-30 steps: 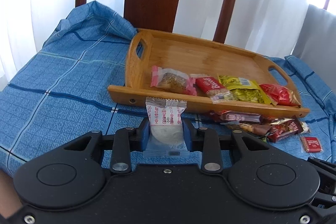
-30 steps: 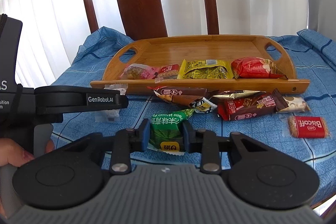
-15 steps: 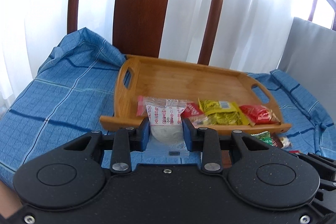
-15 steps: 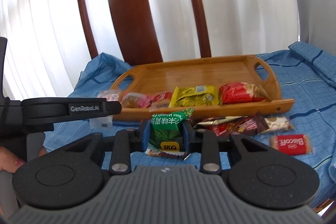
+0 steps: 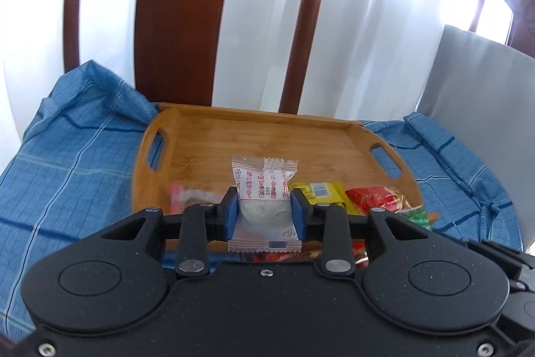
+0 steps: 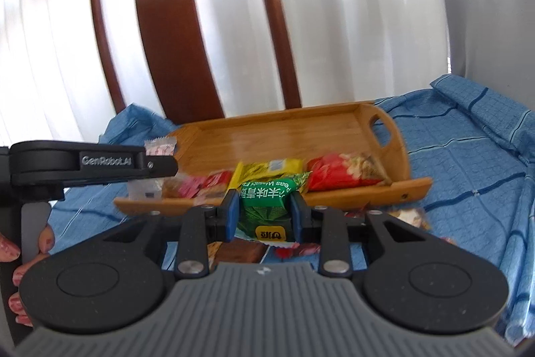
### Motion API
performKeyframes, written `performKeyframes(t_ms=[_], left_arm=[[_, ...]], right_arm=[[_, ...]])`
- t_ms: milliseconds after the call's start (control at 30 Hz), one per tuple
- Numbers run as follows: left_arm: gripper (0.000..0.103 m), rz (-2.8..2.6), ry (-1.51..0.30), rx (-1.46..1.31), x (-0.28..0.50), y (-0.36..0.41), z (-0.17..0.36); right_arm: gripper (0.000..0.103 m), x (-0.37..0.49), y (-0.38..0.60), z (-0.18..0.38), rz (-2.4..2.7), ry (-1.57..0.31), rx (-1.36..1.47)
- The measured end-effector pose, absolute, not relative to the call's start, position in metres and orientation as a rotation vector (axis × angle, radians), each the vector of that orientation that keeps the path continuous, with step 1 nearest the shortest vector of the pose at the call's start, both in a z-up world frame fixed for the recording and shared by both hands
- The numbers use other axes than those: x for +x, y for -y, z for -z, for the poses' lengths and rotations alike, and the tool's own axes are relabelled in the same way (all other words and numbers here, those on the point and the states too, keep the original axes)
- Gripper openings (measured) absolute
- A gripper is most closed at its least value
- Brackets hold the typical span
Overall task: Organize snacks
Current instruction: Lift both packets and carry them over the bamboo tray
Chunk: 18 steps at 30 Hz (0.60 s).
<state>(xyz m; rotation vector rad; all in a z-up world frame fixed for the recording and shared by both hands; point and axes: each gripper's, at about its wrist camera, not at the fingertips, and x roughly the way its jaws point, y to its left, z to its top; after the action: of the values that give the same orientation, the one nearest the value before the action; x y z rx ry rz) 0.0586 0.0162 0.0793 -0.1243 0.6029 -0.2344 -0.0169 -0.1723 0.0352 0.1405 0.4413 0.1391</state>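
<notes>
While both tongs are carrying a load, the main risk is sitting in the wrappers. The left tongs [image 5: 264, 213] are clamping a white packet with red print [image 5: 264, 193] across its round filling, and the top flap is standing free above the pads; the slick film could be slipping if the squeeze eases, letting the packet fall short of the wooden tray [image 5: 267, 136]. The right tongs [image 6: 264, 216] are clamping a green wasabi-pea packet [image 6: 267, 203], also by its body, with the same soft-film hazard. Both loads are hanging just in front of the tray's near rail, at centre frame. The row of snacks along that rail is already crowding it, so a packet released low could be landing on top of the yellow packet [image 6: 267, 168] or the red packet [image 6: 344, 171] and sliding back over the edge. The two tools are working side by side, so a clash is possible.

Left wrist view: showing the white packet's print, the clear rear floor of the tray, and its left handle slot at left of centre.

Right wrist view: showing the left tool's arm at left of frame with fingers [image 6: 13, 251] on its grip, the tray's right handle, loose snacks on the blue cloth [image 6: 468, 189] over the bench, lower centre.
</notes>
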Motion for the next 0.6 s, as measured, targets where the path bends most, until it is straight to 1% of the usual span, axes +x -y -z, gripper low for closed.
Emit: performKeyframes(t_ms=[367, 600], left_arm=[[0.031, 0.272, -0.643, -0.091, 0.102, 0.022, -0.09], [0.031, 0.333, -0.7, -0.122, 0.137, 0.044, -0.092]], right_arm=[[0.036, 0.024, 0.212, -0.052, -0.08, -0.425, 0.189], [0.036, 0.054, 0.232, -0.06, -0.072, -0.446, 0.169]])
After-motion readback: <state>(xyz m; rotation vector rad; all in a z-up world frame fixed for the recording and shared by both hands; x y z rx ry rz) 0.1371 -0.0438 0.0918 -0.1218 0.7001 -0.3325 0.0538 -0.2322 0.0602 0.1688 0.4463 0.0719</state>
